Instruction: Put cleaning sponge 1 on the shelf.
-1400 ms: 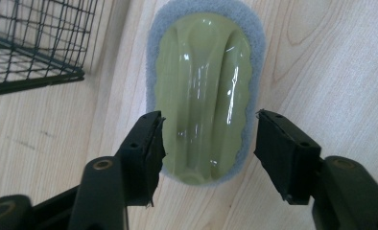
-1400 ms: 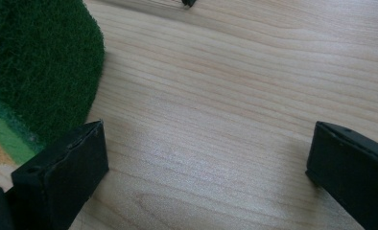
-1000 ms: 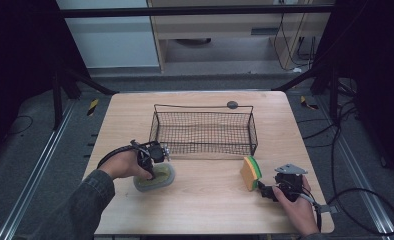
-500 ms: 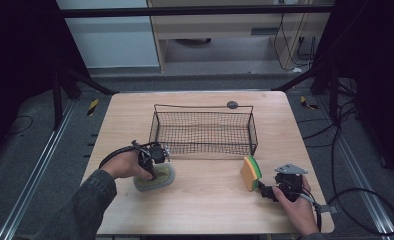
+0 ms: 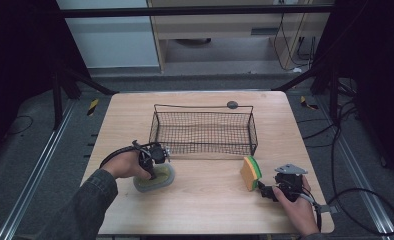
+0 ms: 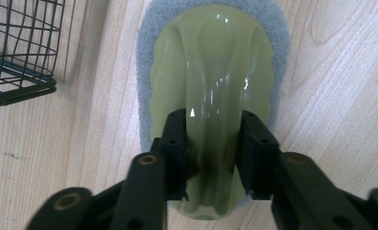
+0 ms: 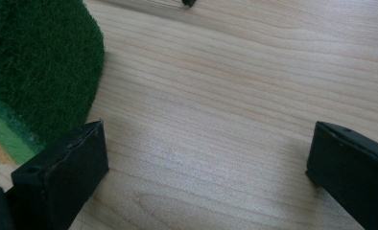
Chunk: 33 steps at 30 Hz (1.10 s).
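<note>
A pale green scrubber with a glossy arched handle and a grey-blue pad [image 6: 216,57] lies flat on the wooden table [image 5: 205,210], left of centre [image 5: 160,181]. My left gripper [image 6: 211,139] [image 5: 157,167] points down at it. Its jaws have just been closing, and the pads [image 6: 175,139] now press the handle from both sides. A yellow sponge with a green scouring face [image 5: 251,172] [image 7: 38,62] stands on edge at the front right. My right gripper [image 5: 263,191] [image 7: 206,158] sits low beside it, open, with bare table between the jaws and the sponge just off one jaw.
A black wire basket [image 5: 205,132] stands across the middle of the table, just beyond the scrubber. A small dark round object [image 5: 232,104] lies behind the basket's far rim. A person's forearms come in from the front edge.
</note>
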Each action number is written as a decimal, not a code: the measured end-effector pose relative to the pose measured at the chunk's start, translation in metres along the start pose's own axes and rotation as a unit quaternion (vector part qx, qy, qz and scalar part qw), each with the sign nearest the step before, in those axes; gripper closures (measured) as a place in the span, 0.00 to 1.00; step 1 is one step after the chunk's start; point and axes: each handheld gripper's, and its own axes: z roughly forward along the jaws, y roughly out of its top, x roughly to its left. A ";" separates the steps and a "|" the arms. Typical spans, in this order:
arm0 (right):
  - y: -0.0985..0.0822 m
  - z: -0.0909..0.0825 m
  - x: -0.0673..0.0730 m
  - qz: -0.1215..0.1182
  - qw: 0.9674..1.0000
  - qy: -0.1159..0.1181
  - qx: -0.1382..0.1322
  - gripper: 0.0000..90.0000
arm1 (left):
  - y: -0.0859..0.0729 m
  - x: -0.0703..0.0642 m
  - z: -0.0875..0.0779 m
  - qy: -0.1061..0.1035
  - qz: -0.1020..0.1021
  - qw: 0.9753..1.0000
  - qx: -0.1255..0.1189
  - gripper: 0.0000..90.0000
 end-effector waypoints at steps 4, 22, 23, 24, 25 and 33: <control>0.000 0.000 0.000 0.000 1.000 0.000 0.000 0.01 | -0.001 -0.002 -0.001 -0.001 0.006 1.000 -0.004 0.78; 0.000 0.000 0.000 0.000 1.000 0.000 0.001 0.01 | 0.002 -0.026 -0.053 0.048 0.059 0.996 -0.038 0.78; 0.000 0.000 0.000 0.000 1.000 0.000 0.001 0.01 | 0.003 -0.026 -0.055 0.049 0.063 0.996 -0.038 0.78; 0.000 0.000 0.000 0.000 1.000 0.000 0.001 0.01 | 0.004 -0.028 -0.057 0.053 0.066 0.996 -0.040 0.78; 0.000 0.000 0.000 -0.001 1.000 -0.001 0.001 0.01 | 0.004 -0.029 -0.059 0.060 0.068 0.995 -0.042 0.79; 0.000 0.000 0.000 0.001 1.000 0.000 0.001 0.01 | 0.009 -0.035 -0.073 0.100 0.081 0.991 -0.042 0.79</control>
